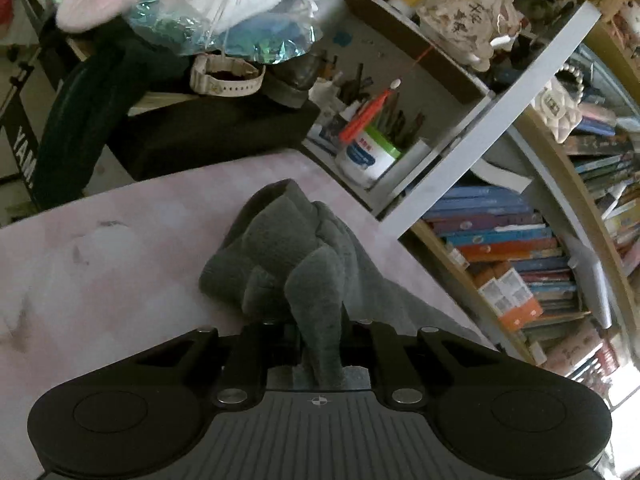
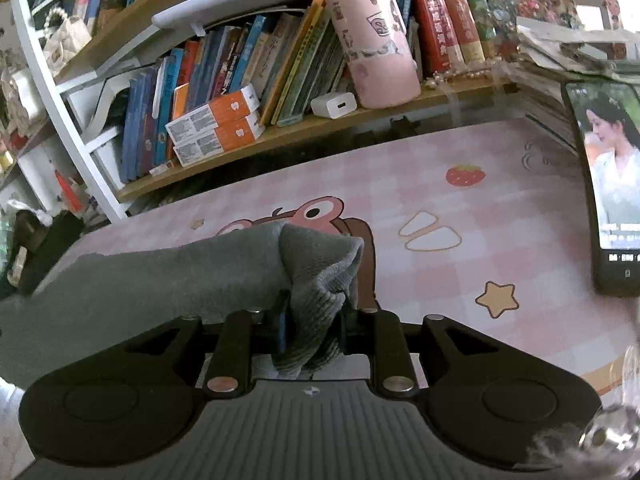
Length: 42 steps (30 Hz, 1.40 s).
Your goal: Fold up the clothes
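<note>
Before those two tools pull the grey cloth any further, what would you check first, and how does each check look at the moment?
1. Left tool pinching the grey cloth: ok, a bunch of fabric sits between its fingers.
2. Right tool pinching the cloth: ok, a gathered fold is clamped there.
3. Cloth smooth between the two grips: not ok, it is bunched and wrinkled.
4. Pink mat bare ahead of the right tool: ok.
5. Phone apart from the cloth: ok, it stands at the mat's right edge.
6. Far edge of the cloth lying flat: cannot tell.
</note>
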Available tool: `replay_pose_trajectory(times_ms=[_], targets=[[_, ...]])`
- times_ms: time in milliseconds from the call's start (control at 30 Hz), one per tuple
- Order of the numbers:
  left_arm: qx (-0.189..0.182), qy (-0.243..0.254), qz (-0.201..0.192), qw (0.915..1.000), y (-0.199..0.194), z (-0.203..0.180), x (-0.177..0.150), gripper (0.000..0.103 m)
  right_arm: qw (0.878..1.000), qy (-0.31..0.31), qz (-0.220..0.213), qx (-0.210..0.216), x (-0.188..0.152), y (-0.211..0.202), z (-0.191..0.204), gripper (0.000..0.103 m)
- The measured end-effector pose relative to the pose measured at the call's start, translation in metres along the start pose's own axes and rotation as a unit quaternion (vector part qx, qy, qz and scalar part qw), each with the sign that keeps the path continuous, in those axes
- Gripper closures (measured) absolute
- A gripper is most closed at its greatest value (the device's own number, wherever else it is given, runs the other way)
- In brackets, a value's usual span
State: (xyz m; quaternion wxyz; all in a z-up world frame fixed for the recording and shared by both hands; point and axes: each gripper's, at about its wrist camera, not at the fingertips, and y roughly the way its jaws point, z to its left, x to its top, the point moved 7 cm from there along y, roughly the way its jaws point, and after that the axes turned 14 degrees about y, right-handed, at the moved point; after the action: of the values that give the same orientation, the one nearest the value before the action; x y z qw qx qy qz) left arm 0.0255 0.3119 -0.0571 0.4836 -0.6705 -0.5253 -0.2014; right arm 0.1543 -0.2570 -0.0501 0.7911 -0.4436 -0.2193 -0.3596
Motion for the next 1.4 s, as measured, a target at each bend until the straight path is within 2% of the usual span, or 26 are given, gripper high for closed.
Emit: replay_pose_trajectory(times_ms=[100,233,267,333,400,500,600,667,767,867,1067,1267,1400], targets=[[0.0,-0.005,0.001,1.0,0.001,0.003,0.0,0.086,1.0,-0.005,-0.001,-0.005,0.0,0.001,0.001,0.079],[0.005,-0.002,0.005,1.0,-0.001,0.004,-0.006,0.075,1.0,0.0,-0.005,-0.014,-0.002,0.001,-0.001,0.072],[0.007,-0.001,0.009,0.9999,-0.001,0.004,-0.007,0.069,1.0,0.0,-0.009,-0.018,-0.001,0.0,-0.001,0.069],[0.009,0.012,0.014,0.9998,0.001,0.002,-0.009,0.06,0.999,-0.003,-0.022,-0.031,0.0,-0.003,-0.001,0.052],[0.011,0.032,0.017,0.9993,0.002,-0.004,-0.011,0.047,0.998,-0.022,-0.045,-0.047,0.003,-0.01,0.004,0.044],[0.015,0.069,0.015,0.9974,0.004,-0.014,-0.013,0.038,0.993,-0.057,-0.09,-0.051,0.008,-0.024,0.018,0.033],[0.022,0.104,0.013,0.9942,0.006,-0.023,-0.016,0.032,0.987,-0.103,-0.122,-0.036,0.008,-0.035,0.043,0.03],[0.027,0.122,0.011,0.9921,0.007,-0.028,-0.017,0.031,0.982,-0.14,-0.128,-0.016,0.002,-0.036,0.066,0.027],[0.022,0.119,0.01,0.9926,0.007,-0.028,-0.017,0.028,0.976,-0.185,-0.111,0.02,-0.013,-0.025,0.098,0.023],[0.013,0.108,0.006,0.994,0.006,-0.025,-0.017,0.027,0.974,-0.21,-0.074,0.05,-0.03,-0.006,0.123,0.023],[-0.002,0.095,0.002,0.9955,0.006,-0.024,-0.016,0.022,0.959,-0.271,-0.017,0.078,-0.066,0.033,0.168,0.023],[-0.01,0.086,-0.002,0.9963,0.005,-0.022,-0.016,0.02,0.946,-0.304,0.009,0.115,-0.089,0.053,0.215,0.02],[-0.005,0.092,0.0,0.9958,0.006,-0.024,-0.016,0.02,0.937,-0.327,0.022,0.121,-0.102,0.063,0.237,0.02]])
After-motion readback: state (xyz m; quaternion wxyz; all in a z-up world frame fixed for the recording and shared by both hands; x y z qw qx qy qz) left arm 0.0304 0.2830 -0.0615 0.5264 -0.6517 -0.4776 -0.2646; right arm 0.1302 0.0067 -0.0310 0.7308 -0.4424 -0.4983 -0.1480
